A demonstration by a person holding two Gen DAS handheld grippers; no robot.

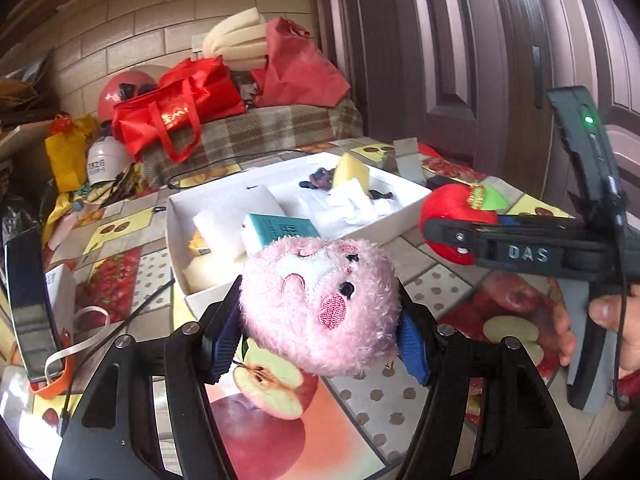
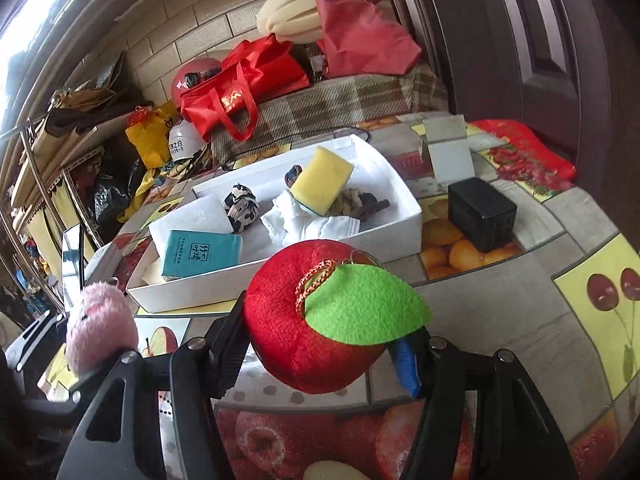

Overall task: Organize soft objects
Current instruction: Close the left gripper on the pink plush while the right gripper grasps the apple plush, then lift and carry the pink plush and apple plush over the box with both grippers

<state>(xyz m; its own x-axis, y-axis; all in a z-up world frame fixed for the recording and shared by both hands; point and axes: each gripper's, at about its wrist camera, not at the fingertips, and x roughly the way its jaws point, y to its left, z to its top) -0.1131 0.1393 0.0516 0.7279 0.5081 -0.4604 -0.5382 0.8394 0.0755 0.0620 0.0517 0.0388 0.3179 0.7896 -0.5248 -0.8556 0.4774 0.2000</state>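
Observation:
My left gripper [image 1: 320, 340] is shut on a pink plush pig [image 1: 320, 304], held above the table just in front of the white box [image 1: 180, 248]. My right gripper [image 2: 324, 344] is shut on a red plush apple [image 2: 288, 320] with a green leaf, also just in front of the white box [image 2: 400, 220]. The box holds a yellow sponge [image 2: 322, 180], white cloths [image 2: 304, 220], a teal packet [image 2: 200, 254] and a leopard-print bundle [image 2: 241, 206]. The pig also shows at the left of the right wrist view [image 2: 100, 328], and the apple at the right of the left wrist view [image 1: 452, 208].
A black box [image 2: 480, 212] and a grey card [image 2: 450, 148] stand right of the white box on the fruit-print tablecloth [image 2: 520, 320]. A phone [image 1: 28, 304] lies at the left. Red bags [image 2: 240, 84] and foam [image 2: 288, 12] sit on the plaid bench behind.

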